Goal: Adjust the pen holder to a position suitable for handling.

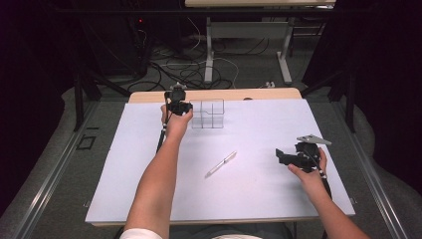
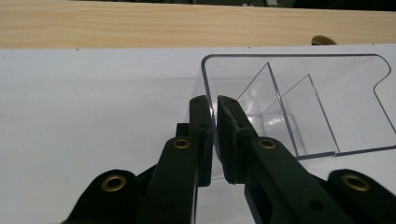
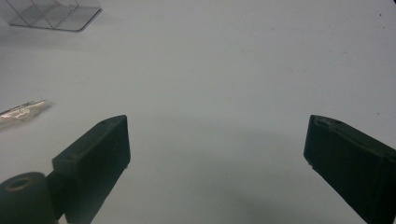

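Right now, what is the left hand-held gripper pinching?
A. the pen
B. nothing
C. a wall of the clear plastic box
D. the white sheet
C: the left hand-held gripper has its jaws closed on the side wall of the clear plastic box; the pen lies untouched mid-table.

Pen (image 3: 21, 113) — cut off at left edge

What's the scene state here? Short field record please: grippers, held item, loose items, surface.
left gripper: jaws shut on the near left wall of the clear divided organizer
right gripper: jaws open, nothing between them, low over the sheet
organizer: upright at the far side of the table, compartments look empty
pen: lies loose mid-table, apart from both grippers
surface: white sheet over a wooden table
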Available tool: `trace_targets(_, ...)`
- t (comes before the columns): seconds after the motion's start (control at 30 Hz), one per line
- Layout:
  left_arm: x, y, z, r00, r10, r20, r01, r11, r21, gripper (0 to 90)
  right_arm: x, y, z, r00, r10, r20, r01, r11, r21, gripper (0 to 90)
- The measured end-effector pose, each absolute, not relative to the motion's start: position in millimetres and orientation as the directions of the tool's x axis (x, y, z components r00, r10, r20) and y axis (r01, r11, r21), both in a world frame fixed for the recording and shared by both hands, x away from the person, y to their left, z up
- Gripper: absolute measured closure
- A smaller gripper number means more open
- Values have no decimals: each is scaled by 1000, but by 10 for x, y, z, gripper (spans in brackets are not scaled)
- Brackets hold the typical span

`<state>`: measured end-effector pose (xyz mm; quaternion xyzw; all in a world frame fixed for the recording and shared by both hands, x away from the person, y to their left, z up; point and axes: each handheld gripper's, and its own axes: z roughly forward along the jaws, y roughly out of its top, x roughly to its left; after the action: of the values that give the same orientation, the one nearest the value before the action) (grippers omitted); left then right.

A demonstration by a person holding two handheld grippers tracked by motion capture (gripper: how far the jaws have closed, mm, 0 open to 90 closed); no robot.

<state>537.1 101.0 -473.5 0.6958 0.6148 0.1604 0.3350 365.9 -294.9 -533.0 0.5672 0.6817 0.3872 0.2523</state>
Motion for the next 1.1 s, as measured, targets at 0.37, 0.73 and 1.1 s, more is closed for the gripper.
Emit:
trace_targets(0.37, 5343, 971, -4719, 193, 970, -149, 748, -47, 662, 881, 3659, -2949, -5331, -233, 968, 94, 578, 60, 814, 69)
trace_targets(0.73, 5273, 986, -4682, 154, 974, -167, 779, -16, 627, 883, 3668, -2943, -5325, -237, 967, 89, 573, 65, 817, 69)
trace_targets(1.1, 5113, 909, -4662, 116, 975, -190, 788, 26, 615, 882, 3681, -2917, -5327, -249, 965, 88, 572, 73, 817, 69)
